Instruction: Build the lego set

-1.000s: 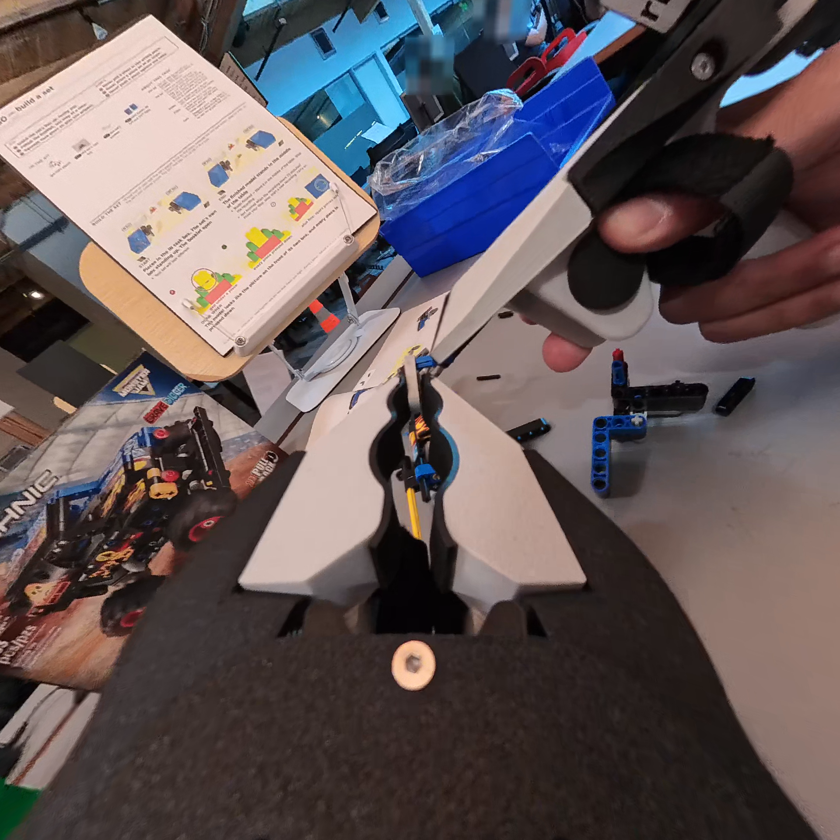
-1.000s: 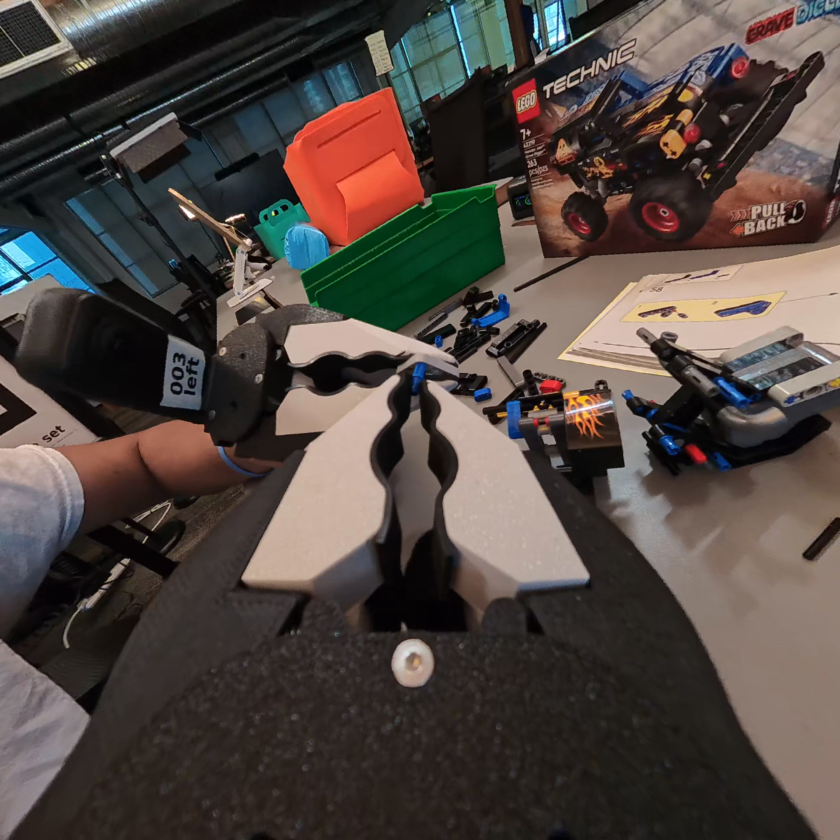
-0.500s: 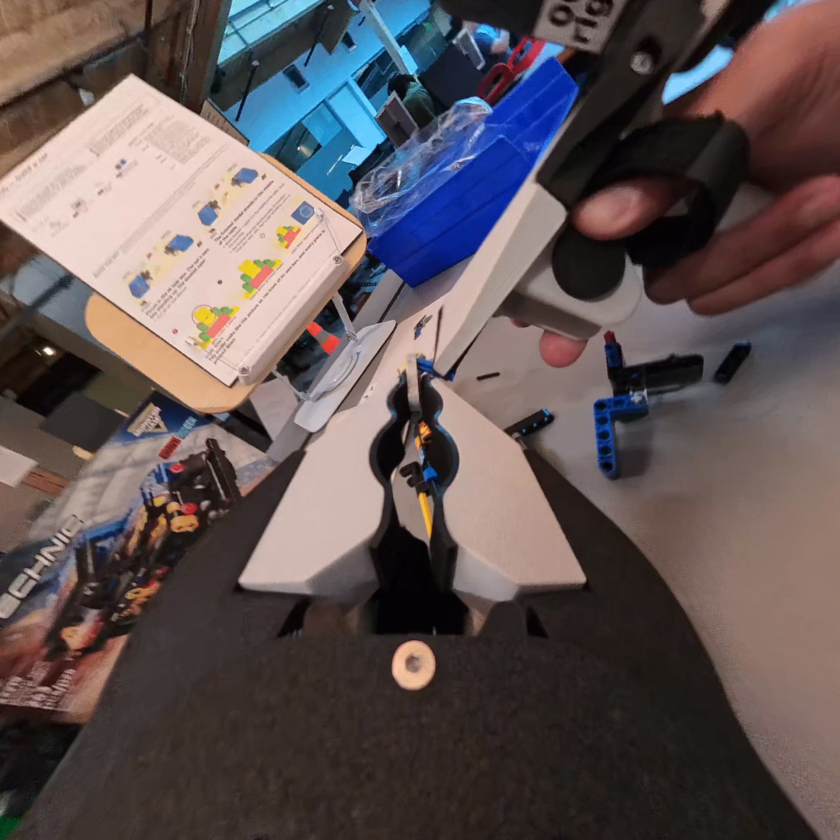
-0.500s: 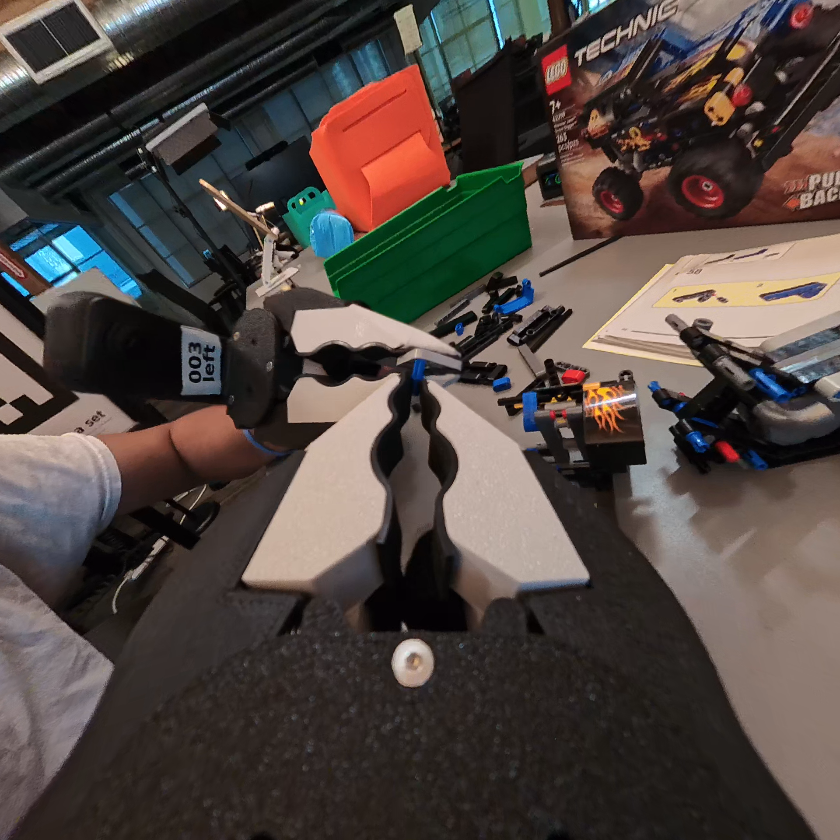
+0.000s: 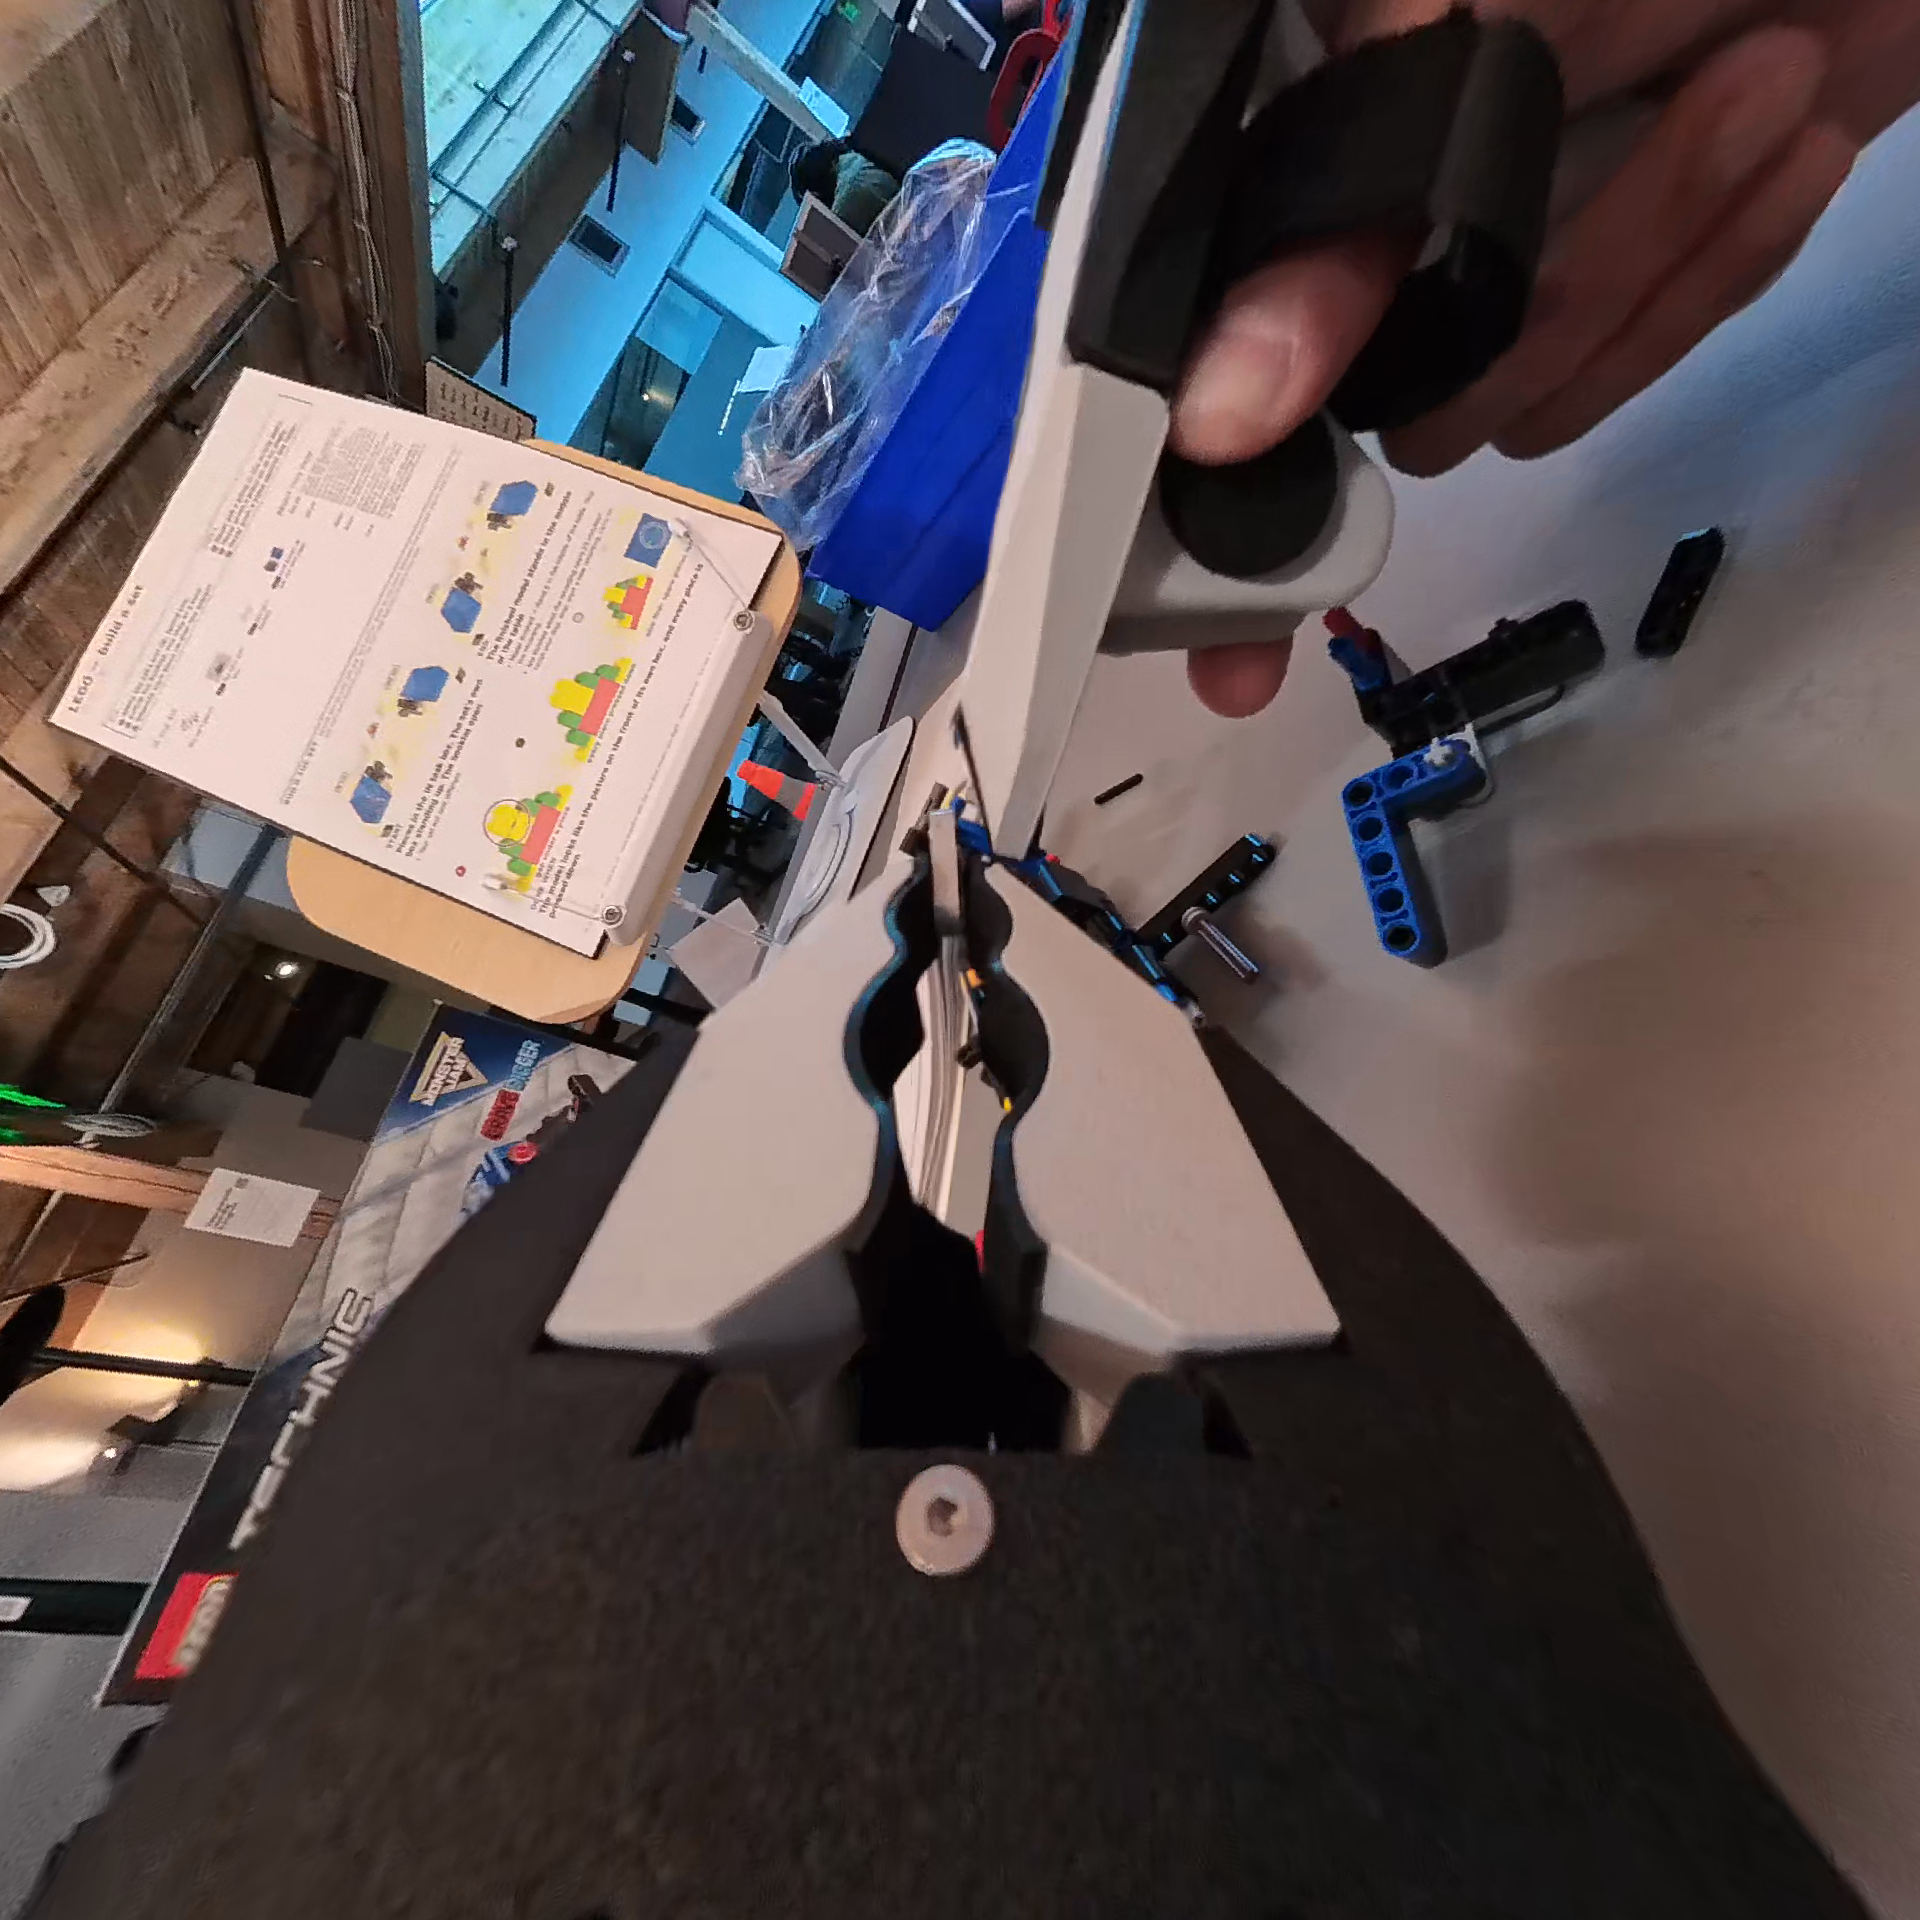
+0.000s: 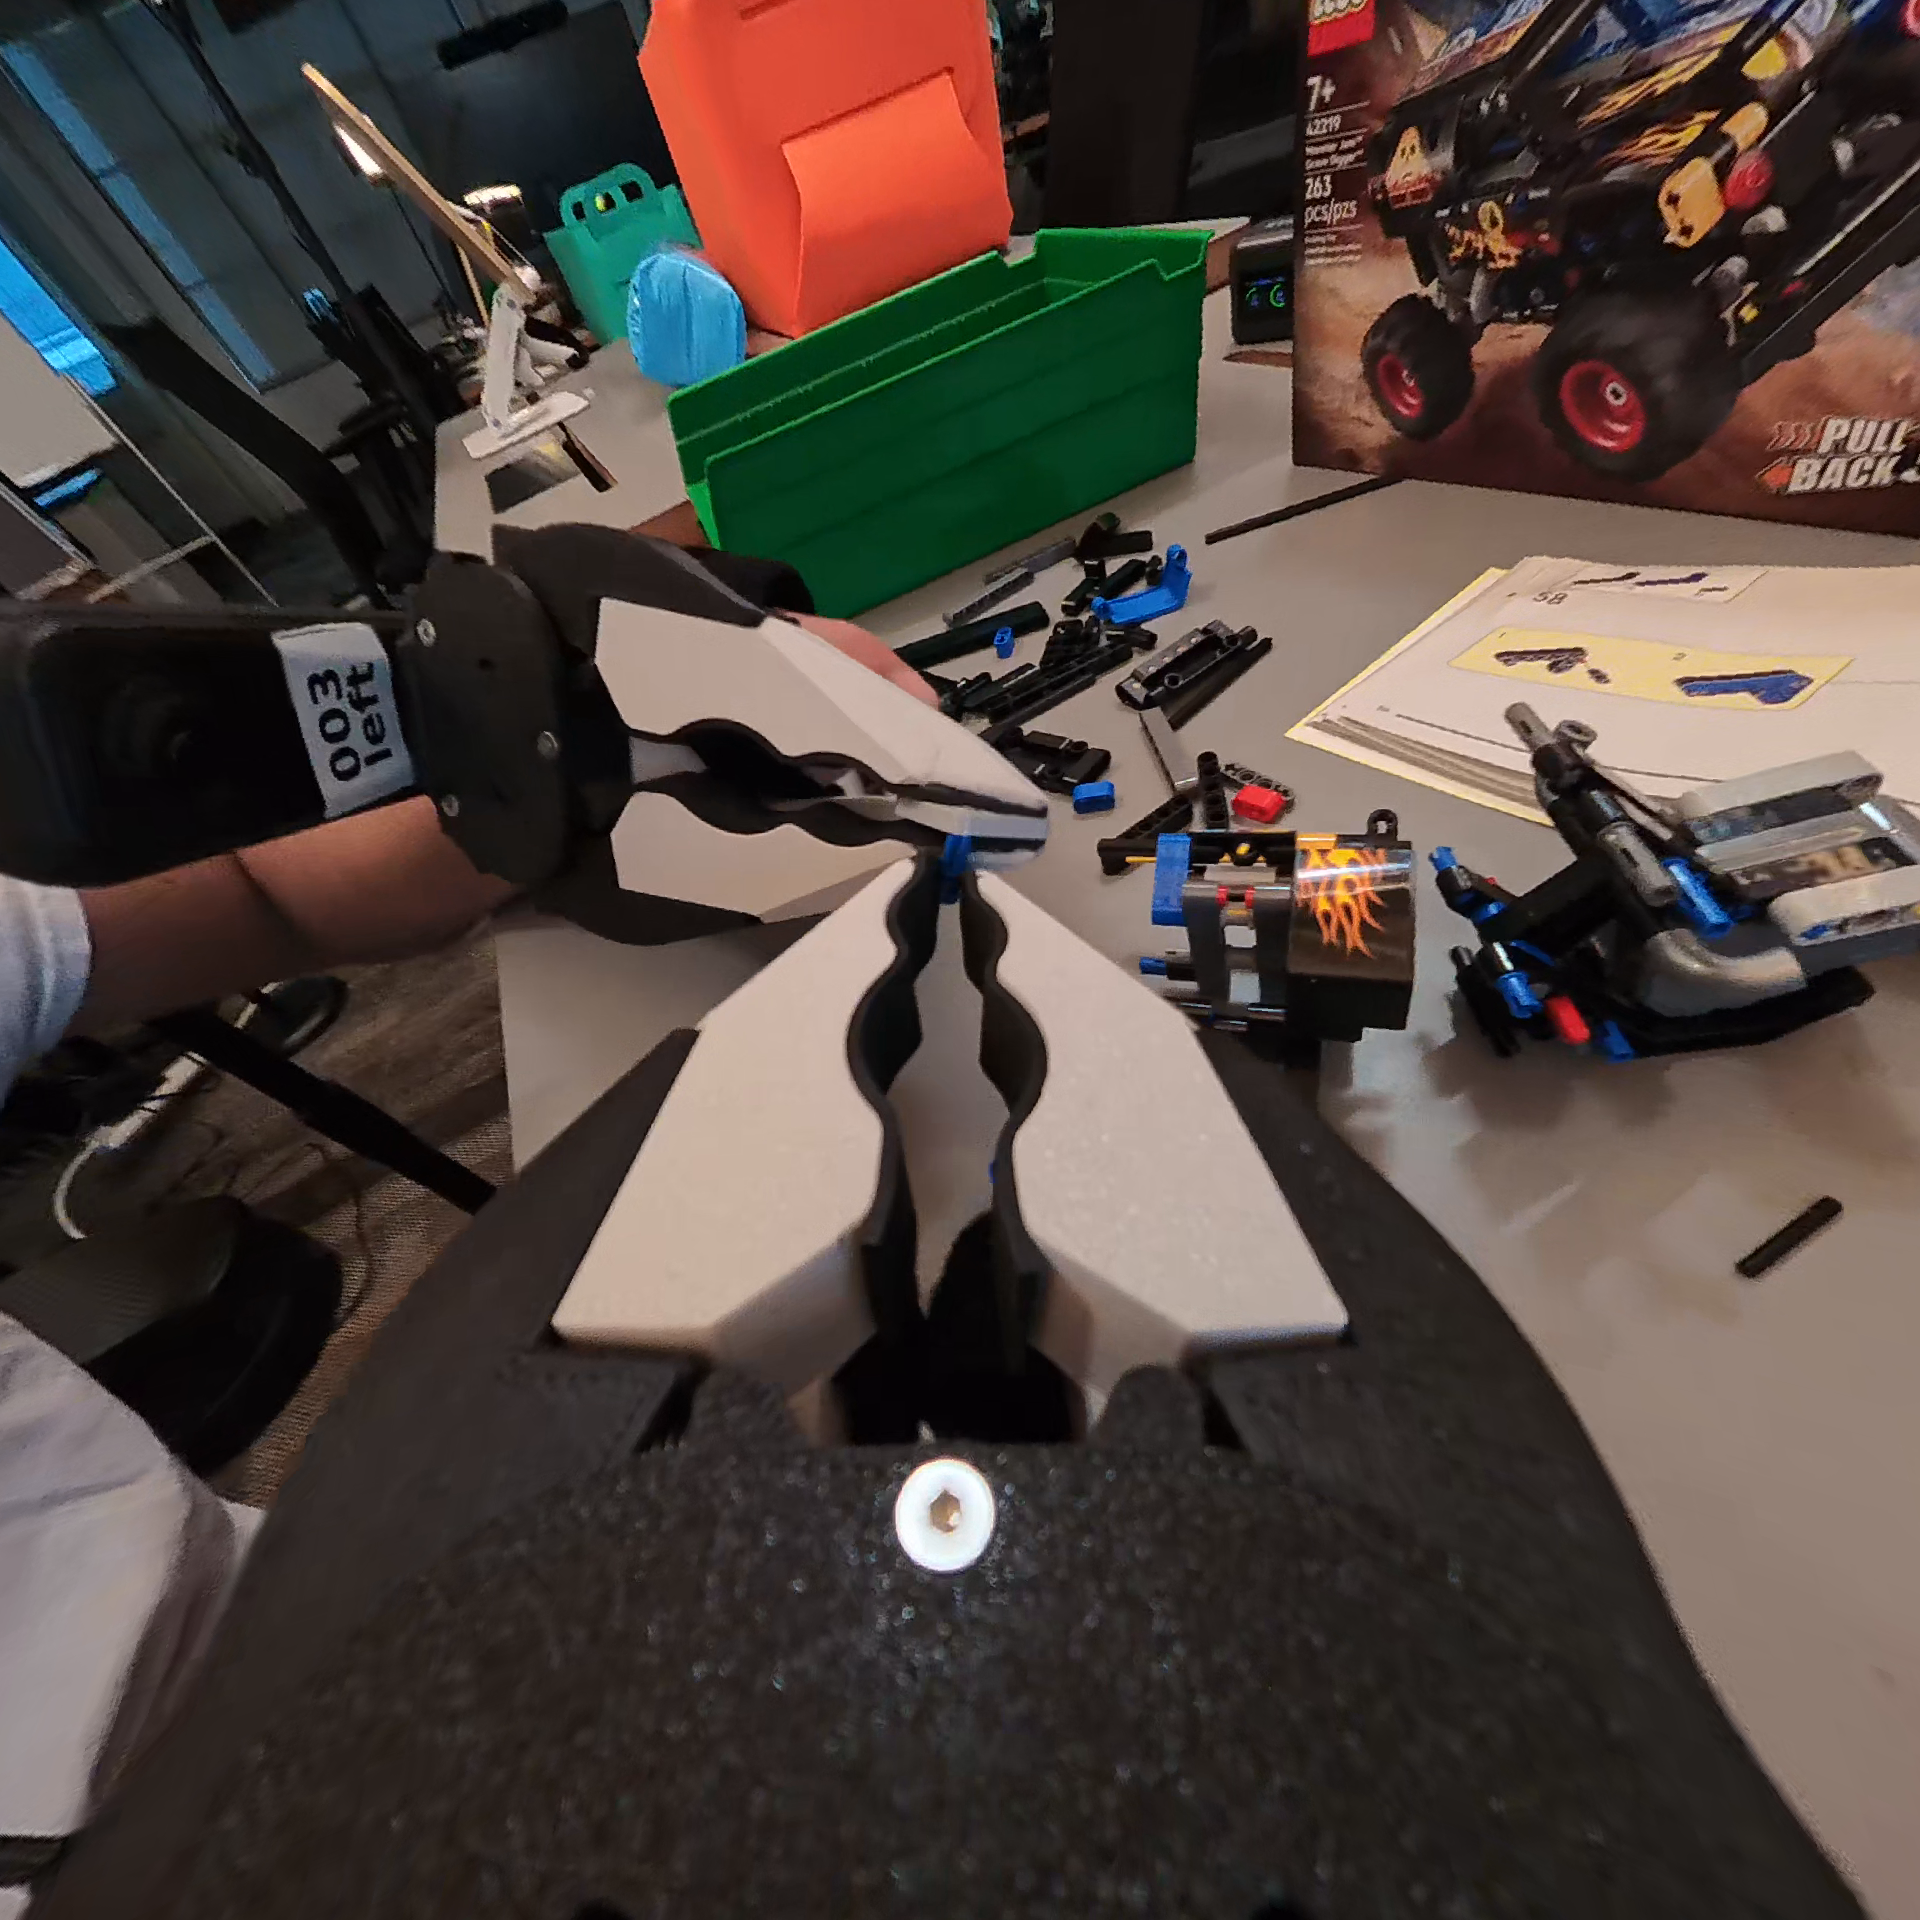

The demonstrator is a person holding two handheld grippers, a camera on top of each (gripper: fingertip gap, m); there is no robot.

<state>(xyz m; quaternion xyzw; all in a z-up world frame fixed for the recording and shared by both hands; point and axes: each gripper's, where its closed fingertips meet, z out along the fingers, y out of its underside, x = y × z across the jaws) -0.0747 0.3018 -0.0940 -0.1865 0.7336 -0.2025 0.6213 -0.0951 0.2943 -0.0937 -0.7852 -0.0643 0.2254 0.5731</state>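
**A:** ok so what's being held here? The left claw [image 6: 1003, 831] is seen closed down narrow on a thin grey piece [image 5: 943, 862], and a small blue part [image 6: 953, 854] is pinched at the tip of the right claw [image 6: 943, 868]. The two tips are brought right together, nearly touching, just above the edge of the bench [image 6: 1558, 1195].

**B:** Yep, both are clamped narrow (the wavy black pads are almost met on each). In the left wrist view the right claw [image 5: 1003, 821] is seen coming down from above, gripped by a hand [image 5: 1558, 239] through a black strap.

**A:** And the rest of the set?

**B:** Spread over the bench. A black block with a flame sticker [image 6: 1299, 935] is parked just beyond the right claw, and a bigger grey-and-blue chassis chunk [image 6: 1683, 914] is set beside it. Loose black and blue parts [image 6: 1091, 644] are scattered near the green bin [image 6: 935, 436], with the instruction booklet [image 6: 1558, 665] laid open behind the chassis and the set's box [image 6: 1610, 239] stood up at the back.

**A:** A blue L-shaped beam [image 5: 1397, 862] is also spotted in the left wrist view, beside a black beam [image 5: 1496, 665], and an instruction sheet on a wooden stand [image 5: 436, 665] is propped off to the side.
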